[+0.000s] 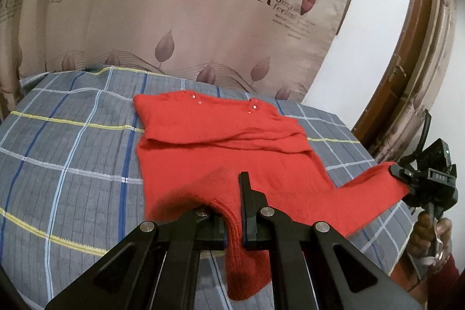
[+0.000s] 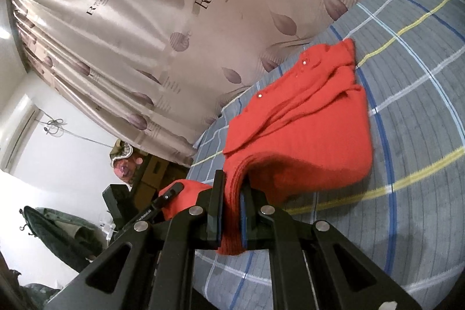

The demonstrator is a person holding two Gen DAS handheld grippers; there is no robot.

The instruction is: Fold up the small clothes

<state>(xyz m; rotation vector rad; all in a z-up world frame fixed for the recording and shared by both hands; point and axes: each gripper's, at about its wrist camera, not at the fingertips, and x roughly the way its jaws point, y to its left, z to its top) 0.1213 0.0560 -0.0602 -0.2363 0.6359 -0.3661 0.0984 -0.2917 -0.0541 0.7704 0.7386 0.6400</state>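
- Here, a small red sweater (image 1: 221, 135) lies on a bed covered with a grey checked sheet (image 1: 72, 135), its neckline and small shiny studs toward the far side by the curtain (image 1: 203, 5).
- Already, a band of red knit, probably the sleeves, lies folded across the chest, so the first fold looks done.
- The near hem is lifted off the sheet at two corners, while the far part of the sweater rests flat on the bed.
- The left gripper (image 1: 232, 211) is pinched tight on the hem's left corner; a ribbed strip of knit runs between its fingers and hangs below them.
- The right gripper (image 2: 232, 208) is likewise pinched on the other hem corner, with folds of knit gathered between its fingers.
- In the left view, the right gripper shows at the bed's edge, gripped by a hand (image 1: 430, 234), with red cloth stretched toward it.
- What seems left is carrying the raised hem up over the body toward the neckline, laying it down and letting go.
- Whether another fold follows afterward cannot be told.
- Beyond the bed stand a white wall (image 1: 363, 34) and a brown wooden door frame (image 1: 407, 63).
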